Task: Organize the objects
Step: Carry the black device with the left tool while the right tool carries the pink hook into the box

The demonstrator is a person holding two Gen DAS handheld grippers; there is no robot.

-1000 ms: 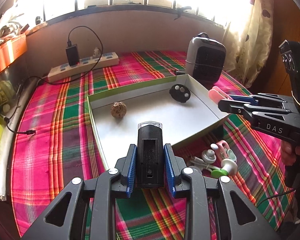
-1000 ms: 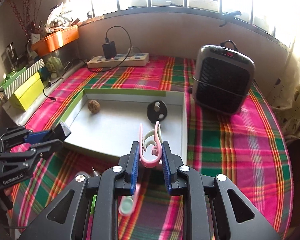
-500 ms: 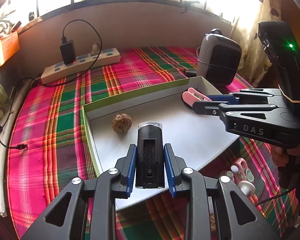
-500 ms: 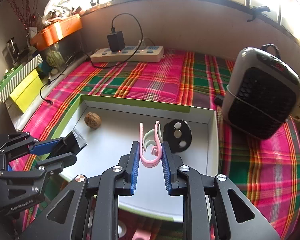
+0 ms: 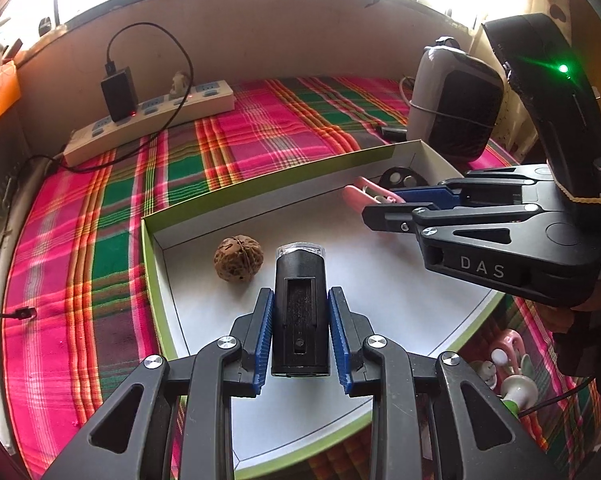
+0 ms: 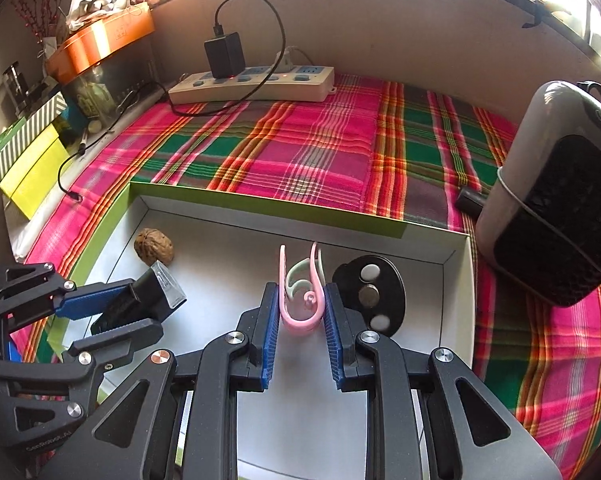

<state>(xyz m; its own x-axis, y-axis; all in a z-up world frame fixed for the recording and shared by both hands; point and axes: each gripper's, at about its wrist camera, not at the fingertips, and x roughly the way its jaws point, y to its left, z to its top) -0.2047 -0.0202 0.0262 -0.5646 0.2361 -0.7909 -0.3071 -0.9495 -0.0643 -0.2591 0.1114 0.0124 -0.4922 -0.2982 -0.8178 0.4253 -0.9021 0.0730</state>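
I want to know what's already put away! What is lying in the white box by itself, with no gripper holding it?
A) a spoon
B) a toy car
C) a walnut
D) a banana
C: a walnut lies on the floor of the white box, near its left wall, clear of both grippers.

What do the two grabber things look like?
Both are black frames with triangle holes, silver bolts and ridged blue pads on the fingers. The right gripper has "DAS" in white letters and a green light on its handle. The left gripper has tiny white lettering.
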